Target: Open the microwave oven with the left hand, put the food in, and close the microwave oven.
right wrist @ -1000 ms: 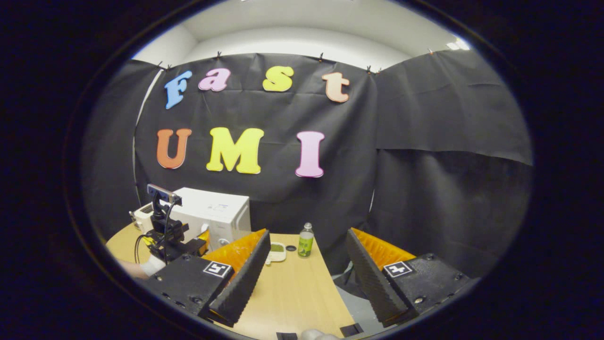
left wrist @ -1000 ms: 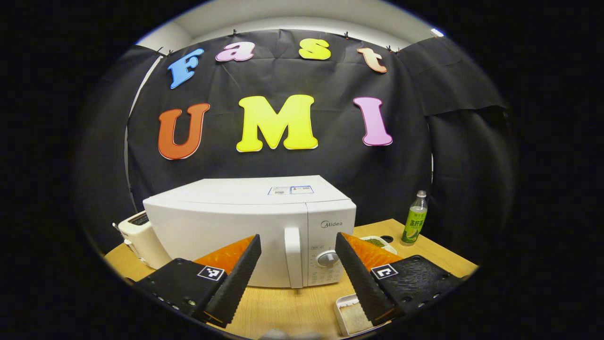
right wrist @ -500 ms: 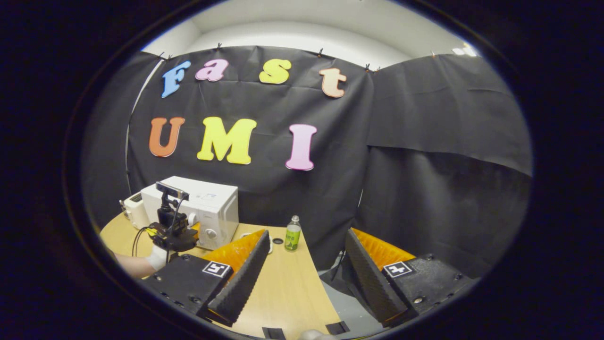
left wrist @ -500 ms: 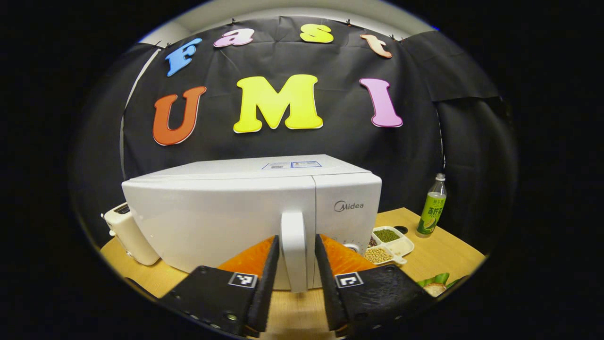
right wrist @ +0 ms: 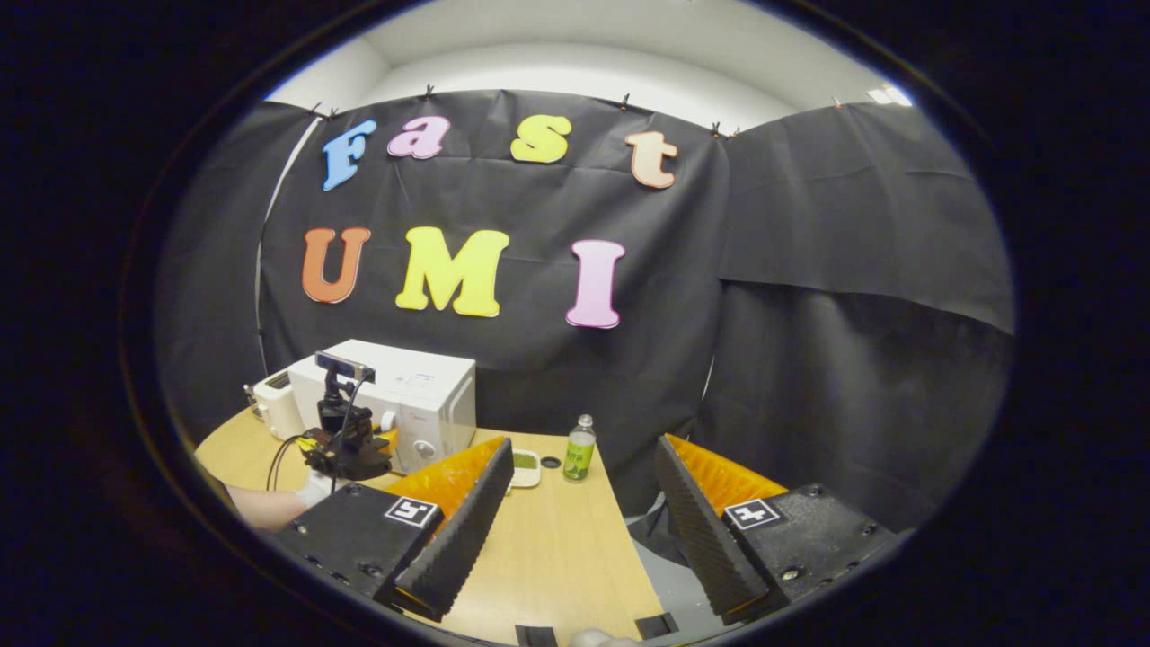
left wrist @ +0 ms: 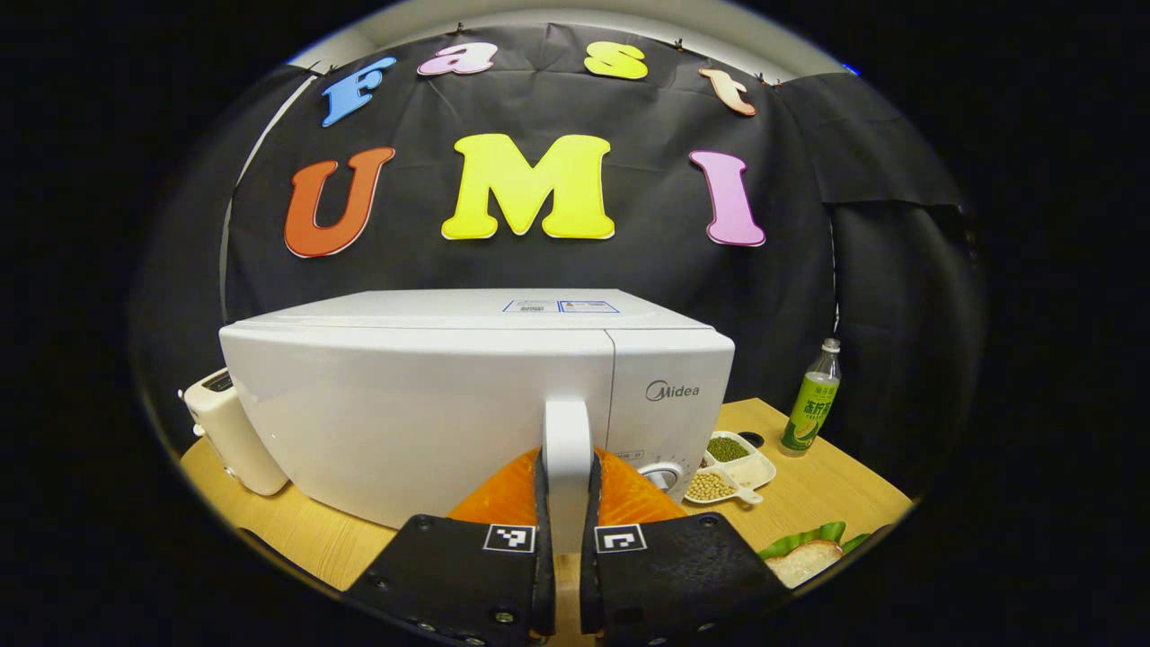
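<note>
While the left gripper point(left wrist: 567, 548) pinches the microwave's point(left wrist: 467, 395) door handle point(left wrist: 567, 449), a steady near-left arc is advised.

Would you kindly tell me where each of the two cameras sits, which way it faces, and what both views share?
Left gripper view: rides the left gripper, facing the white microwave oven up close; its fingers clamp the white door handle.
Right gripper view: rides the right gripper, held back over the wooden table, facing the booth wall; its fingers are spread.
Shared: microwave oven, green drink bottle, cream toaster, left gripper.
</note>
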### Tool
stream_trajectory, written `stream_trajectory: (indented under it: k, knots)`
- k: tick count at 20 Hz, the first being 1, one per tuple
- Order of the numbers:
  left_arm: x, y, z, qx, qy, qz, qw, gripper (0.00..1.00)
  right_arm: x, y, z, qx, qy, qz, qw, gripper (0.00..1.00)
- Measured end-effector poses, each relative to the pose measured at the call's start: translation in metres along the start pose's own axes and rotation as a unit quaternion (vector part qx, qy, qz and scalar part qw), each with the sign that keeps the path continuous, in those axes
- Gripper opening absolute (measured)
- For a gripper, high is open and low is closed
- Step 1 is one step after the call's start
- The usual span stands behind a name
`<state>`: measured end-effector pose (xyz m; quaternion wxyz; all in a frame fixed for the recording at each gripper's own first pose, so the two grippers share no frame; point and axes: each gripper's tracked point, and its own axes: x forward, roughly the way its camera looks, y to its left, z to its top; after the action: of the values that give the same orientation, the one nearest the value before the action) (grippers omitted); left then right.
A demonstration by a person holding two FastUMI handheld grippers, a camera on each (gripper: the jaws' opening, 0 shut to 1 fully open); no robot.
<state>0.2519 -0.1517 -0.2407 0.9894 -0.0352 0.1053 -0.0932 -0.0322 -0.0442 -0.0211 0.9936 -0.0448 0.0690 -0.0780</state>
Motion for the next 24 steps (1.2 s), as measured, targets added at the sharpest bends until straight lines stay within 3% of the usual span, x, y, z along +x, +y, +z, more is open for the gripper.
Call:
stream_trajectory:
  k: [3,7,11,16,17,18,21,24]
  knots:
    - [0.0,0.0,0.0,-0.004,0.005,-0.004,1.0,0.07,-0.001,0.003,0.001,-0.002,-0.001,0.004,1.0,1.0]
    - [-0.002,0.0,0.0,-0.021,0.012,-0.01,1.0,0.07,-0.003,0.002,0.002,-0.002,-0.004,0.005,1.0,0.96]
    - [-0.036,0.002,-0.005,-0.003,-0.003,-0.014,1.0,0.07,-0.006,-0.002,-0.004,-0.013,-0.002,0.002,1.0,0.96]
    - [-0.081,0.014,-0.019,0.0,0.01,-0.026,1.0,0.07,-0.009,0.013,-0.012,-0.014,0.0,0.028,1.0,1.0]
    - [-0.09,0.017,-0.02,0.002,0.01,-0.026,1.0,0.0,-0.01,0.017,-0.013,-0.012,0.003,0.034,0.999,0.96]
    - [-0.099,0.021,-0.023,0.005,0.015,-0.026,1.0,0.07,-0.009,0.021,-0.015,-0.01,0.003,0.042,0.999,0.96]
    - [-0.126,0.034,-0.029,0.011,0.023,-0.017,1.0,0.07,-0.012,0.034,-0.015,-0.002,0.002,0.061,0.998,1.0]
    - [-0.148,0.045,-0.035,0.022,0.031,-0.013,0.999,0.15,-0.012,0.051,-0.021,0.002,0.005,0.083,0.997,0.96]
